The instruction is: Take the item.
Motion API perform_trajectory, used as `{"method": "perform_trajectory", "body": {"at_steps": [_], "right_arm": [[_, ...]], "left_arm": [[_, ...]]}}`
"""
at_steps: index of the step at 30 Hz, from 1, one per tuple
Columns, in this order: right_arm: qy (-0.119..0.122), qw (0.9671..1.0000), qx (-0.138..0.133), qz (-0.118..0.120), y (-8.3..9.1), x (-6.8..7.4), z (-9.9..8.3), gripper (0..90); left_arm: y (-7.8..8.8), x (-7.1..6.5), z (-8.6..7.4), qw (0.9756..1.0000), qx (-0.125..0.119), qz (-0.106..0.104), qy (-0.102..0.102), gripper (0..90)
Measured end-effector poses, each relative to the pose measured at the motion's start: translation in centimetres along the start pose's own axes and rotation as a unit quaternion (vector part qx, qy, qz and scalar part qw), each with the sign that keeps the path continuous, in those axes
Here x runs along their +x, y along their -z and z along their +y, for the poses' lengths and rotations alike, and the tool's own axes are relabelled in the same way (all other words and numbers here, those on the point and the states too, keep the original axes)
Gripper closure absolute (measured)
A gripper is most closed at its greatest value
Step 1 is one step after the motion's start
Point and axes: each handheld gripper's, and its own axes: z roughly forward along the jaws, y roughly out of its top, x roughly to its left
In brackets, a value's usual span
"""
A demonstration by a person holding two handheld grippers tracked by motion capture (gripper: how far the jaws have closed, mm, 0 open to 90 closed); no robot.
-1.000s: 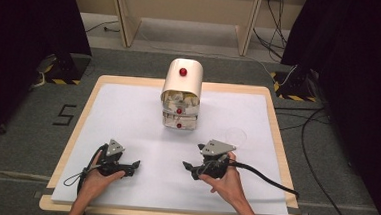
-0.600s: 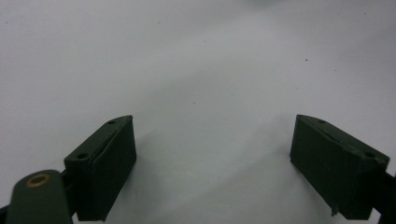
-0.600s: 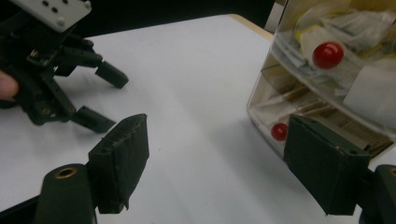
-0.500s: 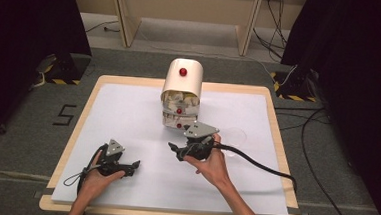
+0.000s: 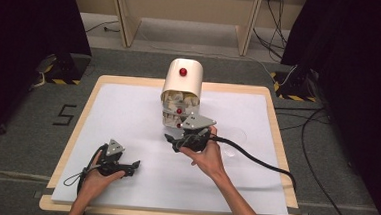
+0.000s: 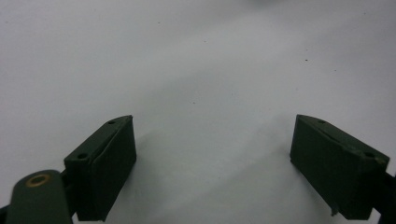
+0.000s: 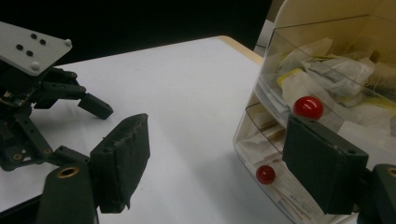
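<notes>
A small cream drawer cabinet (image 5: 181,94) with a rounded top stands at the far middle of the white table (image 5: 128,113). Its clear drawers (image 7: 336,79) are stuffed with pale paper packets, and each has a round red knob (image 7: 308,107); another red knob sits on the top. The right gripper (image 5: 176,139) hovers just in front of the lowest drawers, jaws wide apart with nothing between them. The left gripper (image 5: 131,165) rests near the table's near left, jaws also spread, empty.
</notes>
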Motion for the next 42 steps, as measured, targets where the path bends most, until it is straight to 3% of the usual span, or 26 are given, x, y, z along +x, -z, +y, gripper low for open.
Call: {"method": "perform_trajectory", "body": {"at_steps": [19,25,33,42], "right_arm": [[-0.013,0.9988,-0.036,-0.029,-1.1,-2.8,2.3,23.7],[0.001,0.9989,-0.028,-0.038,-1.7,-3.2,2.8,23.9],[-0.003,0.9994,-0.012,-0.032,-3.0,-3.7,2.9,23.9],[-0.003,0.9998,-0.002,-0.017,-2.5,-3.3,2.9,22.3]], "left_arm": [[0.0,0.0,0.0,1.0,-0.001,0.0,0.001,13.6],[0.0,0.0,0.0,1.0,0.0,0.0,0.001,13.5],[0.0,0.0,0.0,1.0,-0.001,-0.001,0.002,13.6],[0.0,0.0,0.0,1.0,-0.001,-0.001,0.002,13.6]]}}
